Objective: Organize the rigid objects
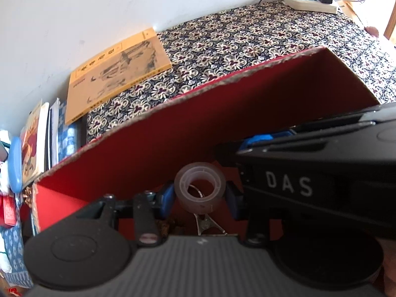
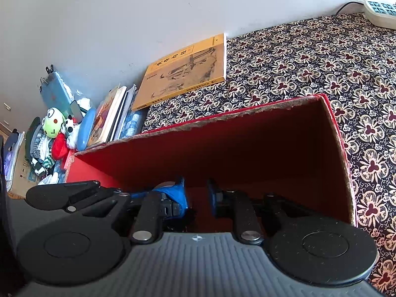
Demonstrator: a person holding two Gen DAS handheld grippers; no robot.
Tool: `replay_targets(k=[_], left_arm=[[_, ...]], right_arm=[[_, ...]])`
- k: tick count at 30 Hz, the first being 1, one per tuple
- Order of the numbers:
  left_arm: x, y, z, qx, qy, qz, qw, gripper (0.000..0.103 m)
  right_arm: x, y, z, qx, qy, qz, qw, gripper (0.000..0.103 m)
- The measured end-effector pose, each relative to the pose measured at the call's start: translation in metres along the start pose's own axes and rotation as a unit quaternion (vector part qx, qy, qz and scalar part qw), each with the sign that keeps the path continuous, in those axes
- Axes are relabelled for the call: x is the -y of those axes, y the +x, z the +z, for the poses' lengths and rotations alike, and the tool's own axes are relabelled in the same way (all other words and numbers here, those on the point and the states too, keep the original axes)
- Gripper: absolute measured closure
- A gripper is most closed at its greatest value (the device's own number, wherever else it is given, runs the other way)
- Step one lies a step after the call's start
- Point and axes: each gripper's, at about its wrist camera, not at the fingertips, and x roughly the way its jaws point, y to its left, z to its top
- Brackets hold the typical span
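A clear tape roll (image 1: 200,190) hangs just inside the red cardboard box (image 1: 222,81), and my left gripper (image 1: 199,199) is shut on it, a blue pad against each side. Under the roll a metal clip (image 1: 205,224) lies on the box floor. The black body of the right gripper (image 1: 309,173), marked "DAS", crosses the right of the left wrist view. In the right wrist view my right gripper (image 2: 197,194) is also inside the red box (image 2: 222,121), its blue fingers slightly apart with nothing between them. Part of the left gripper (image 2: 74,198) shows beside it.
The box stands on a flower-patterned cloth (image 2: 321,74). Behind it a yellow book (image 2: 185,71) lies flat against the white wall. Upright books (image 2: 111,118), a blue case (image 2: 85,128) and plush toys (image 2: 54,123) crowd the left. A power strip (image 1: 309,2) sits far right.
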Motion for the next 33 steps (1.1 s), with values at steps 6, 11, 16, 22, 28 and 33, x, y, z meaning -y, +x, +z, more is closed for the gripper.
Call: replay_targets(k=[6,11,16,22,28,33], left_arm=[[-0.001,0.002,0.000,-0.004,-0.004,0.004,1.0000,0.060],[-0.002,0.003,0.000,-0.007,-0.006,0.007,0.9999,0.060],[-0.003,0.006,0.001,-0.015,-0.010,0.009,0.9998,0.060],[-0.006,0.009,0.002,-0.025,-0.019,0.011,0.9994,0.060],[-0.006,0.010,0.002,-0.028,-0.021,0.013,0.9993,0.060],[-0.008,0.011,0.002,-0.033,-0.031,0.015,0.9989,0.060]], right_arm=[[0.001,0.000,0.000,0.000,0.001,0.001,1.000,0.102],[0.001,0.001,0.000,0.000,0.001,0.002,1.000,0.102],[0.001,0.000,0.000,0.001,0.002,0.002,1.000,0.102],[0.001,0.000,0.000,0.000,0.002,0.001,1.000,0.102],[0.001,0.000,0.000,0.001,0.002,0.001,1.000,0.102],[0.001,0.000,0.000,0.001,0.002,0.002,1.000,0.102]])
